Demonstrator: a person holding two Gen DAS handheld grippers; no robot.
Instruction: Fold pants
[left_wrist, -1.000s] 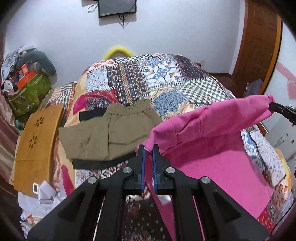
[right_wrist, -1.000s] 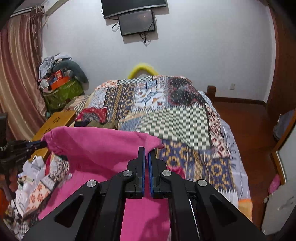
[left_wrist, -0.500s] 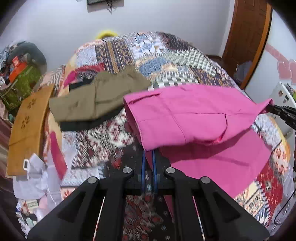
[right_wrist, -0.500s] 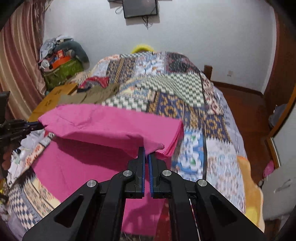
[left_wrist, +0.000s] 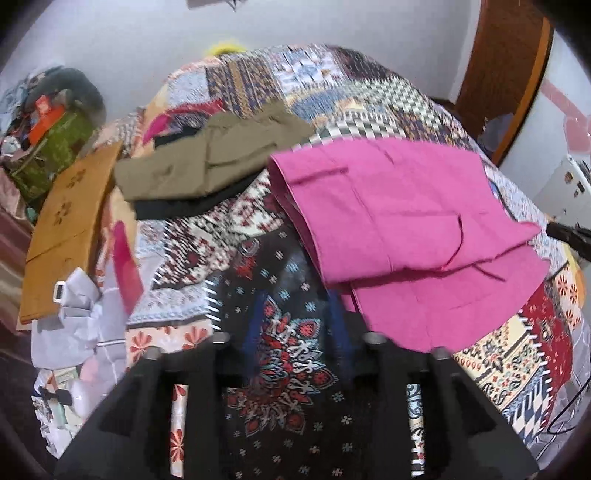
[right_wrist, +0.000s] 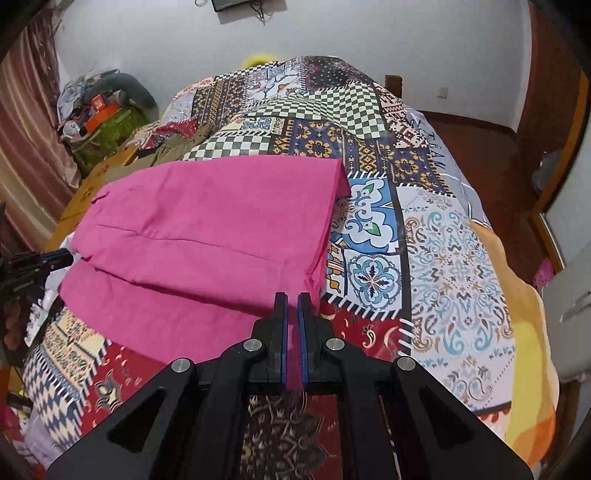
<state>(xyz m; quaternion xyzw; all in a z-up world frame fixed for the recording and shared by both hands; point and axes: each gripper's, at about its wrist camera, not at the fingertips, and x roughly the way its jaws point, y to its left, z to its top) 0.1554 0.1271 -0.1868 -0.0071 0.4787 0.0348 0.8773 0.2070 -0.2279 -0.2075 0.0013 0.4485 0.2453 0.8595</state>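
Observation:
The pink pants (left_wrist: 399, 229) lie folded over on the patchwork bedspread (left_wrist: 280, 347), and also show in the right wrist view (right_wrist: 207, 236). My left gripper (left_wrist: 295, 325) is open and blurred, its fingers apart just left of the pants' near edge, holding nothing. My right gripper (right_wrist: 291, 306) has its jaws nearly closed with a narrow gap, at the pants' near right corner; pink cloth shows between the jaws lower down. The left gripper's tip also shows at the far left of the right wrist view (right_wrist: 55, 256).
A folded olive garment (left_wrist: 210, 162) on a black one lies at the bed's far left. A wooden board (left_wrist: 70, 221) and a cluttered green bag (left_wrist: 48, 144) stand left of the bed. A white appliance (left_wrist: 565, 184) stands on the right.
Both grippers lowered the lifted pink fold onto the lower layer of the pants. My left gripper opened and let go of the cloth. The right gripper's jaws parted slightly.

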